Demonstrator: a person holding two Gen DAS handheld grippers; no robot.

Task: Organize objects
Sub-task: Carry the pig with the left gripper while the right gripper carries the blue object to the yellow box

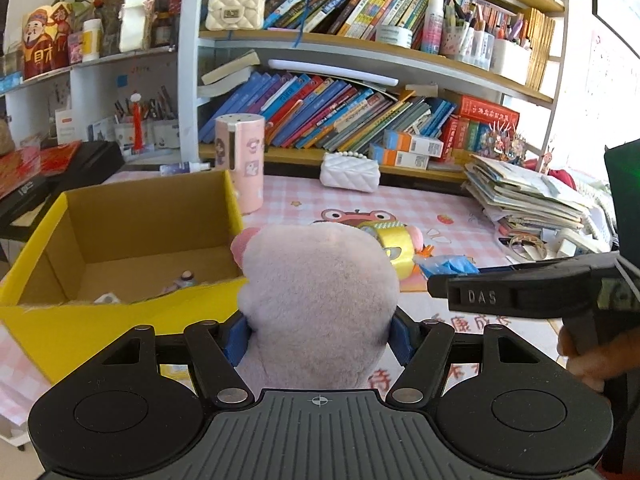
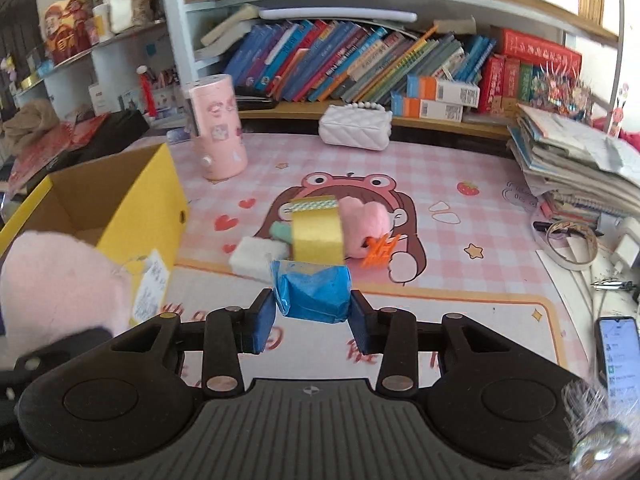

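So the bookshelf point(image 1: 360, 60) at the back is crammed with leaning books, and under it the worktop point(image 2: 460, 288) has a pink checked cartoon mat over it. Off on the left sits a yellow cardboard box point(image 1: 52, 328), open on top, with a couple of small bits on its floor. The left gripper point(image 1: 318, 340) is clamped around a chunky pale pink plush toy point(image 1: 316, 304), blue pads pressed into both sides, holding it up right beside the box's near corner. A pink cylinder point(image 2: 218, 128) with stickers stands behind the box, and a white quilted purse point(image 2: 354, 128) lies by the shelf base. A messy stack of papers point(image 2: 576, 164) sits on the right edge. Mid-mat there's a little pile: a gold tape roll point(image 2: 316, 236), a smaller pink plush point(image 2: 366, 220), a white block point(image 2: 256, 258) and an orange clip point(image 2: 380, 254). The right gripper point(image 2: 312, 320) is pinching a blue wrapped packet point(image 2: 314, 292) between its pads, held clear above the mat just in front of that pile.
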